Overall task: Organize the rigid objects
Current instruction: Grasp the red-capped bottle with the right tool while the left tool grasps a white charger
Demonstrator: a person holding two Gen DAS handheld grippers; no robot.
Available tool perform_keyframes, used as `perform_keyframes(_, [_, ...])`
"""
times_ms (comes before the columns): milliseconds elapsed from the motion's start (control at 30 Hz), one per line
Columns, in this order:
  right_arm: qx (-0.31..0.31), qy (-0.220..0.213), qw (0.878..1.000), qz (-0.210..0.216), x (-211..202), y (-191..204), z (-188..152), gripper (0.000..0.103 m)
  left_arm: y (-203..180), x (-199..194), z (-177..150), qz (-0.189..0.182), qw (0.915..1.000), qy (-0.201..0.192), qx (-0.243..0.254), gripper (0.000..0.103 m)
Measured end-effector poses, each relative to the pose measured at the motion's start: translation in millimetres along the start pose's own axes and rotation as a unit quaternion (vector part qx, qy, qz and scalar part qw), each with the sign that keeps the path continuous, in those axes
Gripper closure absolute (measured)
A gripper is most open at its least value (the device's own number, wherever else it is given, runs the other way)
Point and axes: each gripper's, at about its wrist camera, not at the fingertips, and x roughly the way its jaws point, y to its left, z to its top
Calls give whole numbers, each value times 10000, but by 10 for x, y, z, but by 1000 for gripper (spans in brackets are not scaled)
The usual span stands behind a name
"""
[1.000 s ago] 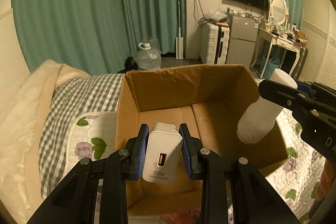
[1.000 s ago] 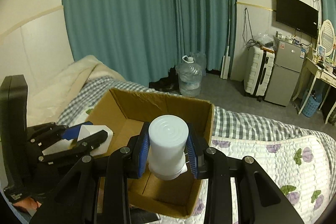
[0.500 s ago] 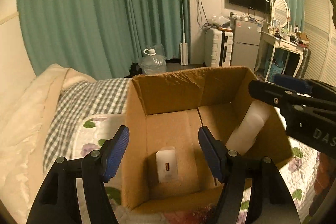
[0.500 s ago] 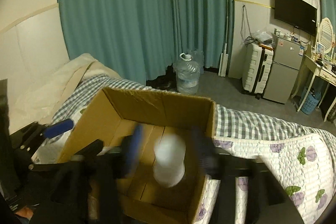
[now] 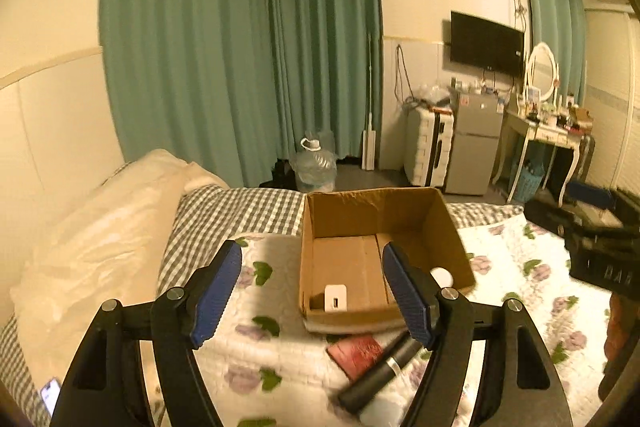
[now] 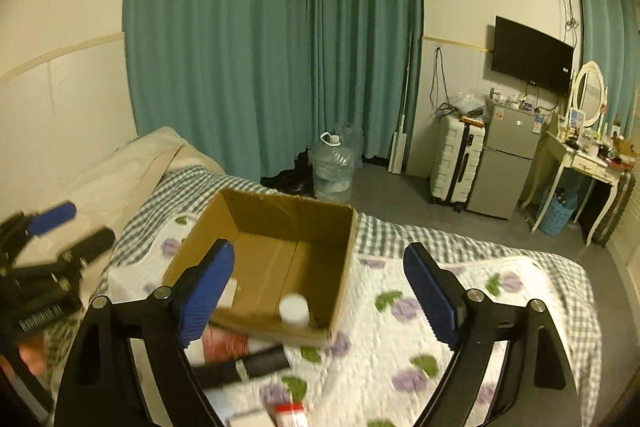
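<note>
An open cardboard box (image 5: 376, 211) stands on the quilted bed; it also shows in the right wrist view (image 6: 280, 215). Inside it lie a white charger (image 5: 335, 299) and a white cylindrical bottle (image 5: 441, 275), the bottle also in the right wrist view (image 6: 294, 309). My left gripper (image 5: 316, 295) is open and empty, held above and in front of the box. My right gripper (image 6: 320, 291) is open and empty, above the box's near edge. A black cylinder (image 5: 382, 371) and a red booklet (image 5: 358, 353) lie on the bed before the box.
A red-capped item (image 6: 290, 413) and a pale flat item (image 6: 224, 405) lie on the bed near me. A phone (image 5: 50, 395) lies at the bed's left edge. A cream duvet (image 5: 92, 239) covers the left side. Beyond the bed are a water jug (image 6: 332, 167), suitcase and fridge.
Both grippers opened and let go: the charger and the white bottle dropped into the box. Both grippers then drew back and up, away from the box.
</note>
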Motion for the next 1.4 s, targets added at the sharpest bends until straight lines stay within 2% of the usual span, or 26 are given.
perform_keyframes(167, [-68,77,9999,-61,-367,5,-342,15,4,-333,-237,-18,9999,32,-112,26])
perform_keyframes(333, [-99,213,9996,-137,-506,-6,-747,15,-27,-364,-588,102,9996,178,-214,26])
perform_keyframes(567, [131,829,9965,-43,-187,-61,-1293,15,-80,8,-1199,231,9966,780,-143,26])
perform_keyframes(733, [89,1247,9921,-54,152,-8,-1510,15,-100,348,-1542,354,9921,1200,-105,26])
perform_keyframes(867, [40,1639,9864,-81,412,24,-1666,15,-142,562,-1734,250,9886,1486,-40,26])
perform_keyframes(1000, [35,2086,9779,-91,677,42,-1796,26,-184,743,-1876,145,9840,1776,68,26])
perform_keyframes(1100, [71,2397,9708,-6,847,53,-1870,38,-209,786,-1894,142,9834,1806,135,26])
perform_keyframes(1233, [-93,2620,9650,58,953,140,-1938,41,-269,803,-1901,152,9826,1828,277,26])
perform_keyframes(1400, [-144,2892,9567,285,1136,189,-2003,61,-299,767,-1888,18,9830,1811,298,26])
